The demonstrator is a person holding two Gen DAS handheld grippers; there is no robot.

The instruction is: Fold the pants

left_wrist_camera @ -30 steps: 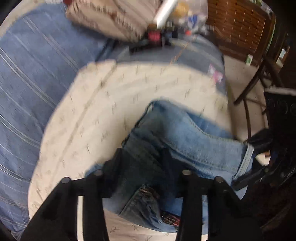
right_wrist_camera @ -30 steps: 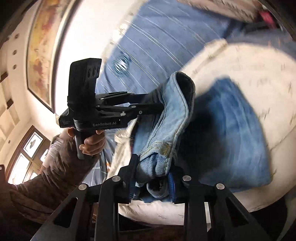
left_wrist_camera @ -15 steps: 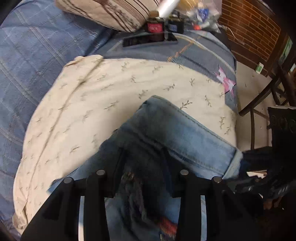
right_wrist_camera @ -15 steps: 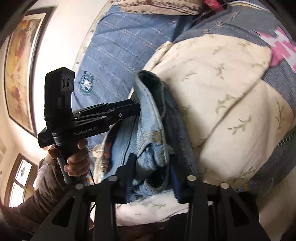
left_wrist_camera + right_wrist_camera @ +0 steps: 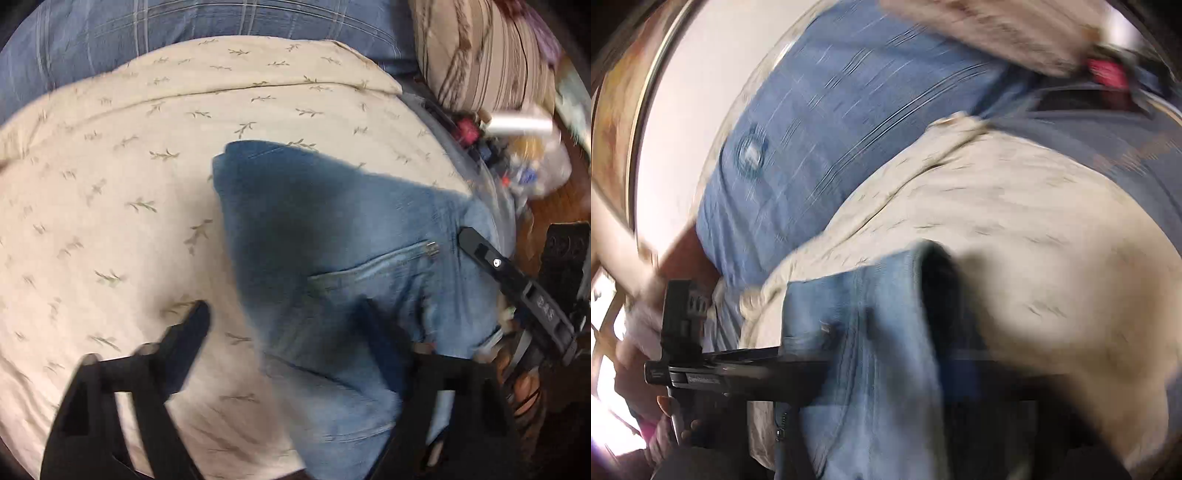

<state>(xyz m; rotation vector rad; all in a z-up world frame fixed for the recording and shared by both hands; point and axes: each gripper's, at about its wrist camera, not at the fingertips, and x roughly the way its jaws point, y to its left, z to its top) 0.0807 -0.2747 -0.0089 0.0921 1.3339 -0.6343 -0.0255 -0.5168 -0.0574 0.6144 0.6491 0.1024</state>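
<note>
The blue jeans [image 5: 332,236] lie folded on a cream leaf-print cover [image 5: 110,184], pocket side up. My left gripper [image 5: 291,325] is open above them; its left finger [image 5: 188,332] is over the cover and its right finger over the denim. My right gripper shows in the left wrist view [image 5: 517,284] at the jeans' right edge. In the right wrist view the jeans [image 5: 879,350] fill the lower middle, blurred. That gripper's own fingers are smeared by motion, so I cannot tell their state. The left gripper's body [image 5: 713,373] shows at the lower left.
A blue checked bedspread [image 5: 184,22] lies under the cover. A striped pillow [image 5: 487,55] sits at the upper right, with small bottles and a white roll [image 5: 517,125] beside it. A white wall [image 5: 683,129] is at the left.
My left gripper has opened and let go of the jeans, which now lie flat on the cover. Both grippers have swung downward; the right wrist view is now heavily blurred.
</note>
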